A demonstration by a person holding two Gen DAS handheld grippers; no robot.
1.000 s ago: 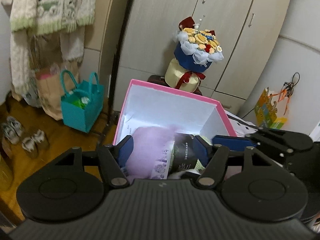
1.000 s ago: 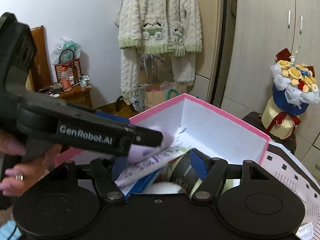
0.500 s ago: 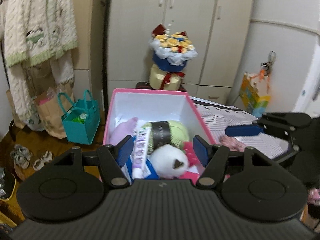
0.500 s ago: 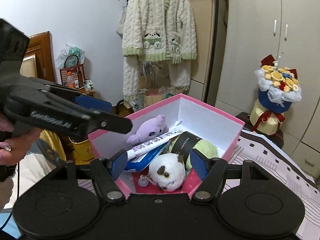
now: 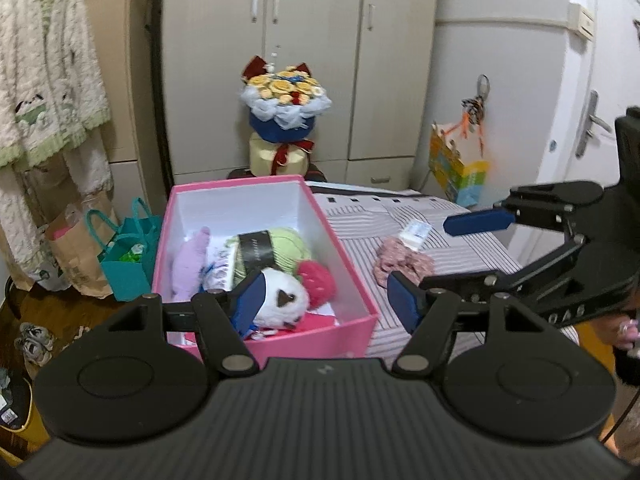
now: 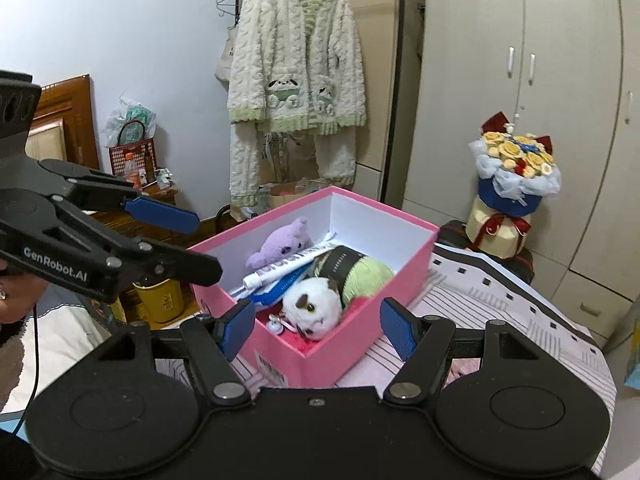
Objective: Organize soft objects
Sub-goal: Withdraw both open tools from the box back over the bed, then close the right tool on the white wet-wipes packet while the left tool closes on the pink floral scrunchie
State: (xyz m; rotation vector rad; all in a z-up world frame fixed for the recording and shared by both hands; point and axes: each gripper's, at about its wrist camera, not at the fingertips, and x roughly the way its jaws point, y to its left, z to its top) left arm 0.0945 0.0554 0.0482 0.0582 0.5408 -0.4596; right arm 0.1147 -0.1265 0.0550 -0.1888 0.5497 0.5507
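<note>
Both my left hand-held gripper [image 5: 326, 298] and right hand-held gripper [image 6: 318, 328] are open and empty; I judge the toys lie packed in the pink box [image 5: 352, 276] on the bed [image 5: 460, 248], while the pink scrunchie [image 5: 404, 262] waits outside.

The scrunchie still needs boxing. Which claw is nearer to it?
Right. The right claw hangs just beside the pink scrunchie on the bed; the left claw sits back, by the box.
</note>
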